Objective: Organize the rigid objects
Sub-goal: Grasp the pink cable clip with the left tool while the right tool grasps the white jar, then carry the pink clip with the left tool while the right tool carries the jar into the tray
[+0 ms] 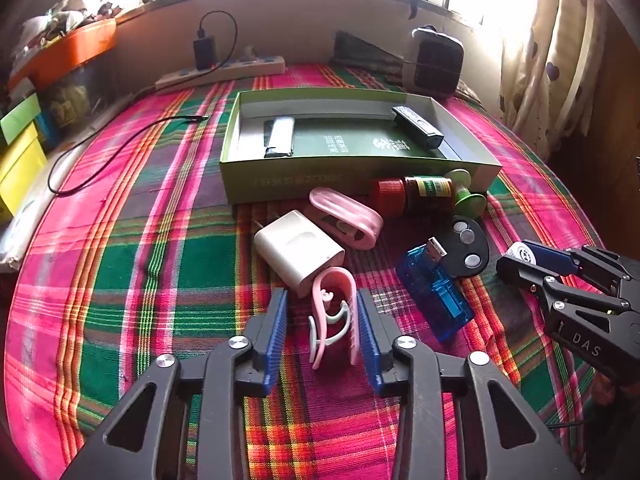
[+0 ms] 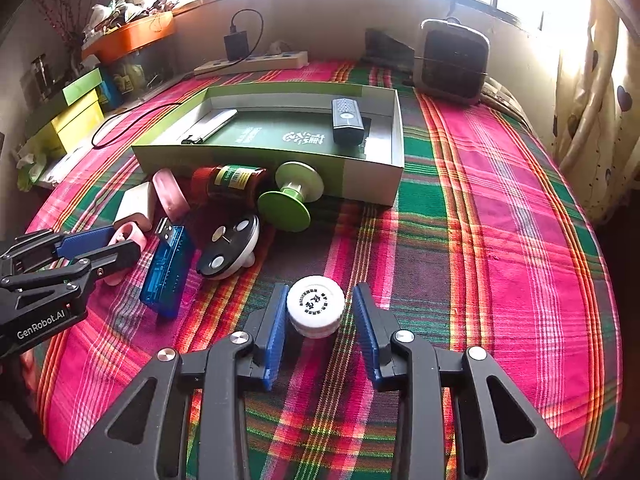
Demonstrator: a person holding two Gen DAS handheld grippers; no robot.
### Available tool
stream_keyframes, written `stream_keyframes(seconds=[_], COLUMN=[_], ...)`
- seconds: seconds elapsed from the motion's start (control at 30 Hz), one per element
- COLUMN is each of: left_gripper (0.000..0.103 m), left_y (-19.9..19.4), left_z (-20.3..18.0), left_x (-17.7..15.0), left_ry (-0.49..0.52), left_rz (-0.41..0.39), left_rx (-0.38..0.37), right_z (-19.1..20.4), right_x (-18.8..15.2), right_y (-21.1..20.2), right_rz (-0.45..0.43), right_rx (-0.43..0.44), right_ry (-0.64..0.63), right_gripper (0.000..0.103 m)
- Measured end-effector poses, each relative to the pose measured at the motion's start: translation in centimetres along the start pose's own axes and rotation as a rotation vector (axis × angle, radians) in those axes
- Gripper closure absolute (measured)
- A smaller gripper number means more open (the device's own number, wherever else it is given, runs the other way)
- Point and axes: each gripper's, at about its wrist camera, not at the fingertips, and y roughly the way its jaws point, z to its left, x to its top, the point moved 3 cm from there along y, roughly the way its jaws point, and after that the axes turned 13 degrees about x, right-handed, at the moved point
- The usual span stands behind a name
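Left gripper (image 1: pixel 322 312) straddles the pink clip (image 1: pixel 334 312), right gripper (image 2: pixel 320 312) the white cap (image 2: pixel 316 306), both near the green box (image 1: pixel 360 176); whether either grips is unclear.

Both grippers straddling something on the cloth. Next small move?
Probably finish closing. The left gripper brackets the pink clip, right pad touching, left pad still clear; the right gripper brackets the white round cap with a gap on its right. Then lift toward the green box.
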Motion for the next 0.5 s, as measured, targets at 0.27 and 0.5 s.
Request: stream_keyframes(seconds=[0.27, 0.5], left_gripper=[0.078, 0.081], left_y=[-0.04, -0.07], left_z=[0.09, 0.14], left_x=[-0.10, -0.09], left_ry=[0.001, -0.001], left_rz=[-0.006, -0.008], left_rx=[-0.001, 0.003], right_z=[-0.07, -0.06], right_x=[-0.03, -0.08], right_y=[0.00, 0.00], right_rz=[-0.004, -0.004], right_rx=[0.005, 0.005], right_ry=[0.005, 0.005], right_gripper=[0.074, 0.074])
